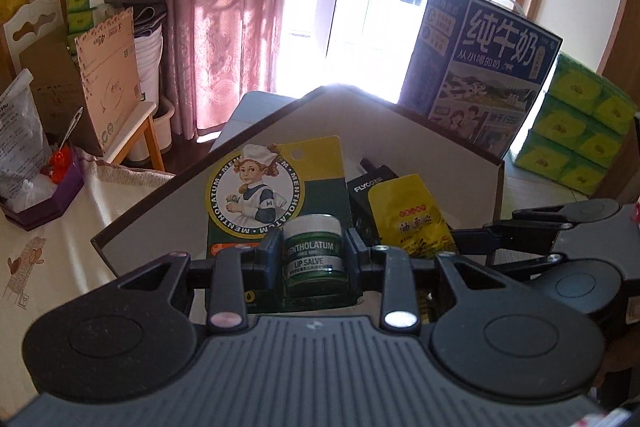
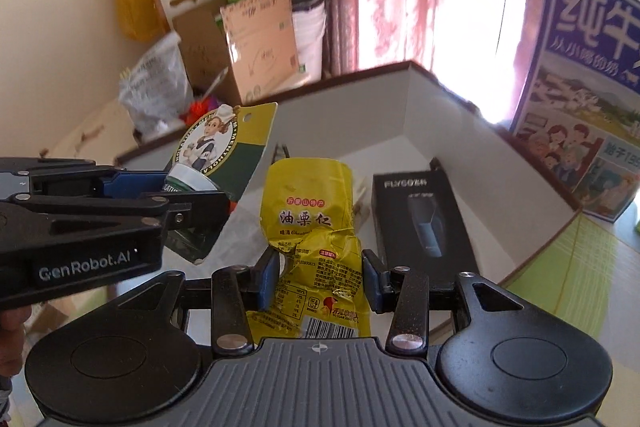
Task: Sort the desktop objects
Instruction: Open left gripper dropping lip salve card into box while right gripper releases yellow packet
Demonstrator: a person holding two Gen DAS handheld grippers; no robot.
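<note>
- Lip salve pack [image 1: 276,187]: green jar on a yellow-green hang card with a nurse picture, clamped at the jar between the pads of the left gripper [image 1: 314,255]; held up over the open box [image 1: 168,195], near its left wall.
- Left gripper closed on the jar, blue pads pressing both sides; card stands upright behind the jar, hang hole at the top.
- Yellow snack pouch [image 2: 312,227]: crinkled, Chinese print, barcode at the lower end, pinched at its middle by the right gripper [image 2: 320,277]; also held over the box interior, just right of the salve pack.
- Right gripper closed on the pouch; foil is crumpled where the pads bite.
- The two grippers are side by side, left one entering the right wrist view from the left edge; part of a hand visible under it.
- Black shaver box [image 2: 424,223] lies flat on the box floor, near the right wall, apart from both held items.
- Box itself: white inside, dark rim, far corner pointing toward the window.
- Blue milk carton case [image 1: 484,67] stands just behind the box's right wall.
- Green tissue packs [image 1: 576,131] stacked to the right of the milk case.
- Purple tray [image 1: 44,199] with a plastic bag and red bits at the desk's left edge.
- Cardboard boxes [image 1: 108,67] and pink curtain [image 1: 224,7] beyond the desk.
</note>
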